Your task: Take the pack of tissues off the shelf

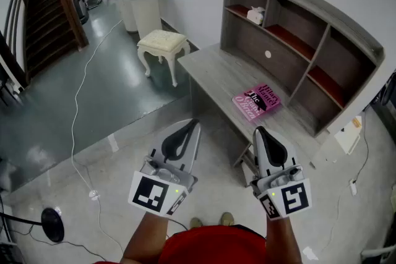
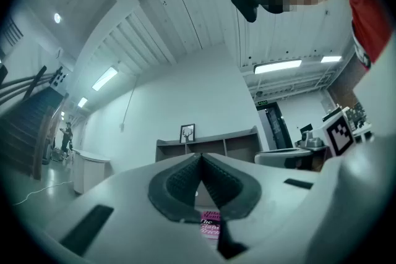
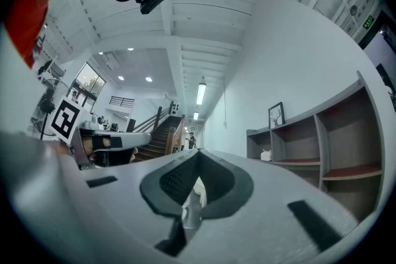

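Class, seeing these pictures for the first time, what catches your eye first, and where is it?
The pink book lies on the grey desk, the brightest thing there. The left gripper and right gripper, both shut, fill the foreground. A white tissue pack sits in the shelf's upper left compartment.

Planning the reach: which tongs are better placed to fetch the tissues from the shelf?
Probably the right tongs: they sit nearer the desk, roughly in line with the tissues; the left tongs are off to the side. Both are shut.
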{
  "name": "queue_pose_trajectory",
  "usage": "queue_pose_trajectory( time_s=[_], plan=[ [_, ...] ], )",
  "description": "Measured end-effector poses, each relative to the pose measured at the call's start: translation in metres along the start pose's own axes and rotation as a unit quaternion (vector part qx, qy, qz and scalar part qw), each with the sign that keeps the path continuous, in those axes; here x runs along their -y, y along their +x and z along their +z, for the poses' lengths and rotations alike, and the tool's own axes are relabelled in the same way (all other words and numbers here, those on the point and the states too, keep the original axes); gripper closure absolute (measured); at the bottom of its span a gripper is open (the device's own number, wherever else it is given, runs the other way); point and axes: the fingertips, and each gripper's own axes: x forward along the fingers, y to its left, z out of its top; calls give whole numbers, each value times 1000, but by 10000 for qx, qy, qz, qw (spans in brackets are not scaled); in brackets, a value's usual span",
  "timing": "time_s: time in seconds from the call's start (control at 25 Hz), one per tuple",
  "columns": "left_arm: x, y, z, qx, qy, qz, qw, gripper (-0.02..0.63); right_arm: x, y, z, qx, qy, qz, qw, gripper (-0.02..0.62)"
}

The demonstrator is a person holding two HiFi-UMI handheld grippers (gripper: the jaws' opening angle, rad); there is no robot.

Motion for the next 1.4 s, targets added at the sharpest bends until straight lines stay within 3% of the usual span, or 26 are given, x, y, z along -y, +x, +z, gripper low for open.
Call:
queue_pose_trajectory(
  time_s=[0.48,0.8,1.12,1.4],
  plan=[
    [-20,-17,-6,58,-216,-107,9997,598,-25,6,-8,-96,7,-128,9999,591],
    [-42,1,-14,16,-260,-180,9995,598,-14,35,-24,-202,46,-213,9996,591],
    [-75,56,-41,-130,-118,-268,9995,598,36,90,-44,60,130,-359,9993,591],
    [-121,170,-69,-158,-99,-412,9990,597,118,169,-75,99,104,-583,9982,591]
  ],
)
